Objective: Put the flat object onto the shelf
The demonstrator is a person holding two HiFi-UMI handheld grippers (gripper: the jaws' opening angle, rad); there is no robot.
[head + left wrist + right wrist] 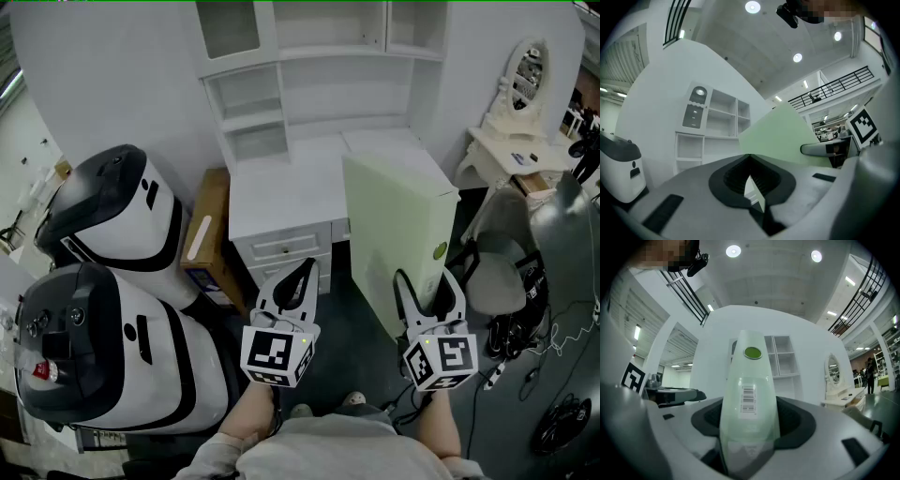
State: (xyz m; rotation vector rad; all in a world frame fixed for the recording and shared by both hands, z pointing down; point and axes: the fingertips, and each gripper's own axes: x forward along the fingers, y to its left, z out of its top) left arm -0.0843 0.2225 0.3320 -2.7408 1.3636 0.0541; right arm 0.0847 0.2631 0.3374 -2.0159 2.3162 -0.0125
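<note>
The flat object [394,234] is a pale green slim box, standing upright in front of the white desk. My right gripper [428,286] is shut on its near edge. In the right gripper view the flat object [749,394] fills the gap between the jaws, showing a barcode label and a round green sticker. My left gripper [302,277] hangs to its left, shut with nothing in it; its tips [749,157] meet. The white shelf unit [319,56] rises at the back of the desk, its compartments bare. The shelf unit [717,122] also shows behind the green box [783,136].
Two large white-and-black machines [122,216] [94,356] crowd the left side. A cardboard box [208,234] stands beside the desk drawers [281,248]. At the right are a white vanity with mirror [525,75], a grey chair [497,281] and cables [553,347] on the floor.
</note>
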